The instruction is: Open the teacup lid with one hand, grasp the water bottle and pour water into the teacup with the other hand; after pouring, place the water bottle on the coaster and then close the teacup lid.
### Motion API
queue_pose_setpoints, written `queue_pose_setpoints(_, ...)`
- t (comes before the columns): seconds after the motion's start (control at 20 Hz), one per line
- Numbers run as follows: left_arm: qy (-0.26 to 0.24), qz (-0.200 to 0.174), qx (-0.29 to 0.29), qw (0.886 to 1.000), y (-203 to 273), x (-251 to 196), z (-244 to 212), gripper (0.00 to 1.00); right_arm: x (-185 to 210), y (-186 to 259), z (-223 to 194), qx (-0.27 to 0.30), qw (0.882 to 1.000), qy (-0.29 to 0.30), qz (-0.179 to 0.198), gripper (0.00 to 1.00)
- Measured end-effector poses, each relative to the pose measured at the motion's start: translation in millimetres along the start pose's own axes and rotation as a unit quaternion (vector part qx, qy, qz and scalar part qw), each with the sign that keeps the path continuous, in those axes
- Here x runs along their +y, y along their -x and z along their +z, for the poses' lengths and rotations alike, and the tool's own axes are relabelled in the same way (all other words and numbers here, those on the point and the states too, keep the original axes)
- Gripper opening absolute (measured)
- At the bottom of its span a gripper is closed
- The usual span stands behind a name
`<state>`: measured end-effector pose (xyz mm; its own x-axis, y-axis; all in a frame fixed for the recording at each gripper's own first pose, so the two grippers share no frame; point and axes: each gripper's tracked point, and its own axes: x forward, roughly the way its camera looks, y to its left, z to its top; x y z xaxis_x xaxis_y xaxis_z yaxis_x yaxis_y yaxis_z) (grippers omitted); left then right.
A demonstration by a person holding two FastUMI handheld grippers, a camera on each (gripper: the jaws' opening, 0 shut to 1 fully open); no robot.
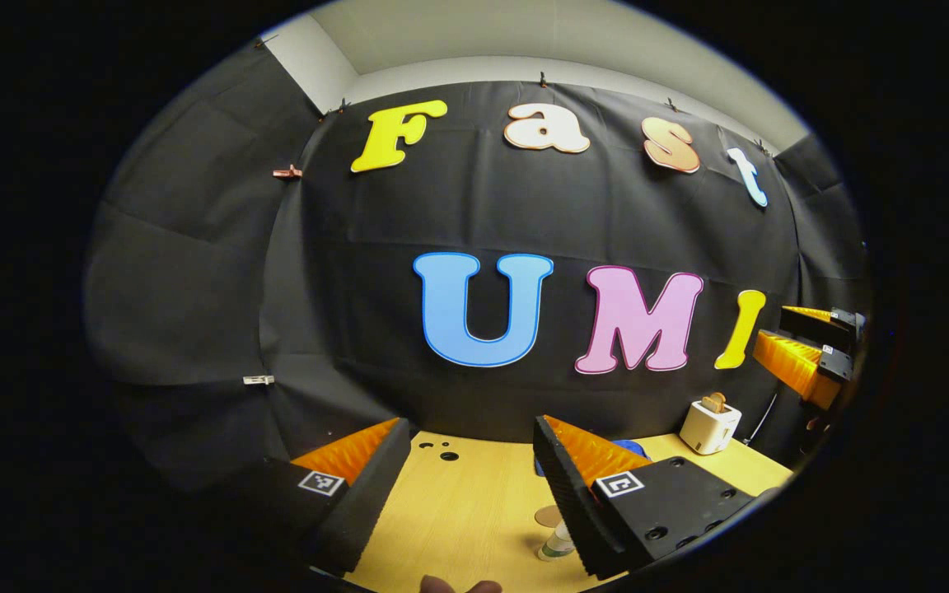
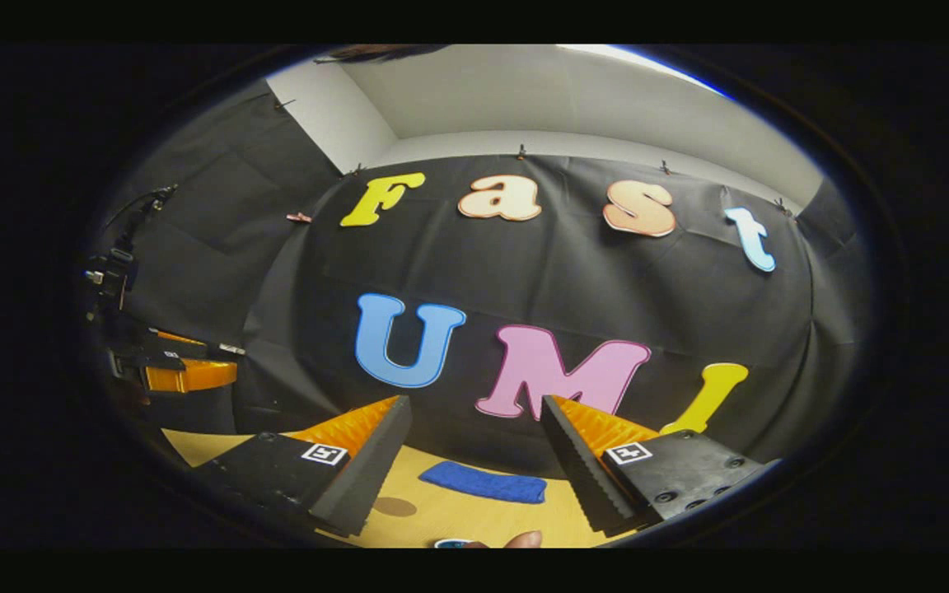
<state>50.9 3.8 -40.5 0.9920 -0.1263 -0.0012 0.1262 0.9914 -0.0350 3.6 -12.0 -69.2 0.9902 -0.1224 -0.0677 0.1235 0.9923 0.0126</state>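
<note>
In the left gripper view, a small clear water bottle [image 1: 557, 543] stands on the wooden table [image 1: 458, 511], half hidden behind my left gripper's right finger. A round brown coaster [image 1: 548, 516] lies just behind it. My left gripper [image 1: 472, 424] hangs above the table, open and holding nothing. In the right gripper view, my right gripper [image 2: 474, 403] is also open and holding nothing, raised over the table [image 2: 474, 515]. The coaster [image 2: 395, 506] shows beside its left finger. At the bottom edge, a sliver of a blue-rimmed object [image 2: 450, 543] is too cut off to identify.
A blue cloth [image 2: 483, 483] lies at the table's back, near the wall. A white toaster [image 1: 709, 424] stands at the back right. The other gripper [image 1: 804, 354] is held up far right in the left gripper view. A fingertip [image 2: 524, 539] pokes in at the bottom edge.
</note>
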Motion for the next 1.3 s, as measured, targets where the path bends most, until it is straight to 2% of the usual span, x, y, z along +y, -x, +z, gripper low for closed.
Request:
queue_pose_setpoints(0.2,-0.018,-0.017,0.01,1.0,-15.6,-10.9,-22.3,0.95,-6.8,5.9,-54.9,0.04,0.999,-0.018,-0.003,0.98)
queue_pose_setpoints(0.55,-0.024,-0.075,0.034,0.996,-24.8,-67.4,-88.2,0.95,-24.0,21.3,-180.2,0.112,0.993,-0.033,-0.03,0.98)
queue_pose_setpoints(1.0,-0.017,-0.094,0.057,0.994,-33.7,-106.5,-190.8,0.95,-8.5,39.6,-327.4,0.174,0.983,-0.049,-0.018,0.94)
queue_pose_setpoints(1.1,-0.019,-0.098,0.064,0.993,-37.2,-113.6,-215.8,0.95,-1.6,42.0,-353.2,0.192,0.98,-0.059,-0.011,0.94)
queue_pose_setpoints(1.2,-0.029,-0.099,0.068,0.992,-40.1,-119.9,-237.6,0.95,2.8,43.4,-371.6,0.2,0.977,-0.068,-0.01,0.88)
queue_pose_setpoints(1.3,-0.034,-0.105,0.073,0.991,-43.0,-125.9,-257.1,0.95,3.5,42.3,-387.1,0.207,0.976,-0.071,-0.012,0.87)
